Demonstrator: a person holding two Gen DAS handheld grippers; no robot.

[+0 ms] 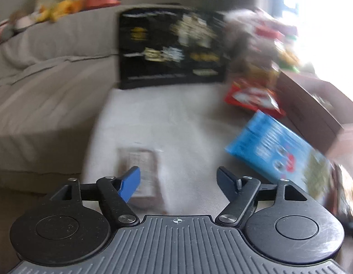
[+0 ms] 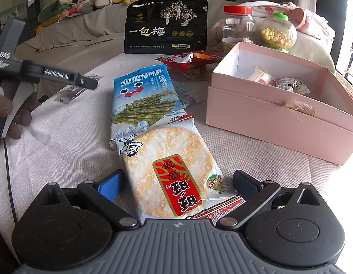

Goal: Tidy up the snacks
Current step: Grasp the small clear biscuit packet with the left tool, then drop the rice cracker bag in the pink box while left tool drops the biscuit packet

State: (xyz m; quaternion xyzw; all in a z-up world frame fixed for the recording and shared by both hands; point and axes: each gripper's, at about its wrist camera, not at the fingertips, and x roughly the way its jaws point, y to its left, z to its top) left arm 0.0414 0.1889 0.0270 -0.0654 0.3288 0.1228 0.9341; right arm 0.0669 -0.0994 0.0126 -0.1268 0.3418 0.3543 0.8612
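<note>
My right gripper (image 2: 178,182) is open, its jaws on either side of a rice cracker packet (image 2: 169,173) lying on the white cloth (image 2: 62,137). A blue seaweed snack packet (image 2: 142,100) lies just beyond it; it also shows in the blurred left wrist view (image 1: 274,146). A pink box (image 2: 274,114) with a few wrapped snacks inside stands to the right. My left gripper (image 1: 178,180) is open and empty above the cloth, a small clear packet (image 1: 140,173) under its left finger. The left gripper also shows in the right wrist view (image 2: 83,82).
A black plum bag (image 2: 166,26) stands upright at the back. A red snack packet (image 2: 190,60) lies before it. A red-lidded jar (image 2: 238,26) and a green-lidded jar of yellow balls (image 2: 279,33) stand behind the box. Plush toys (image 2: 96,2) line the sofa.
</note>
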